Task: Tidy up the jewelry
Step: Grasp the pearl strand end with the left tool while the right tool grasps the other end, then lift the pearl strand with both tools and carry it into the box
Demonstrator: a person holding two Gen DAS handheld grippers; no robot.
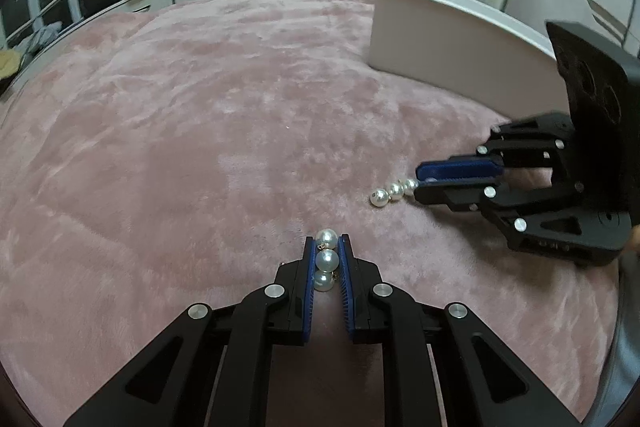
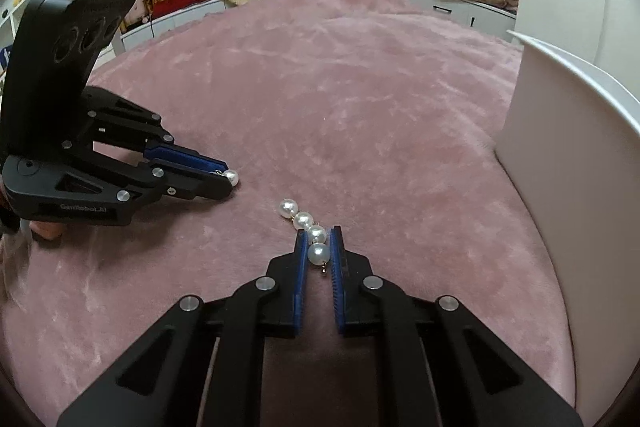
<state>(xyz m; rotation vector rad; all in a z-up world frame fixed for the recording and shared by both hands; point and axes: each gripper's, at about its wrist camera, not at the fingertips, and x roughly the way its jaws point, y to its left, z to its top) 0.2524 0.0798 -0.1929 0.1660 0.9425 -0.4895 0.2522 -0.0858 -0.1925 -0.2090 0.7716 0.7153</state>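
each pearl strand is clamped flat on the pink blanket [image 1: 200, 107]: left gripper [image 1: 326, 247] on one [image 1: 327, 261], right gripper [image 2: 319, 241] on another [image 2: 308, 223], presumably for lifting toward the white box [image 2: 560, 147].

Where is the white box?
In the left wrist view the white box sits on the pink blanket, upper right, behind the right tongs.

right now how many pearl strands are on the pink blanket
2. One pearl strand sits clamped in the left gripper. The other pearl strand lies nearer the white box, its near end clamped in the right gripper. Others may be hidden.
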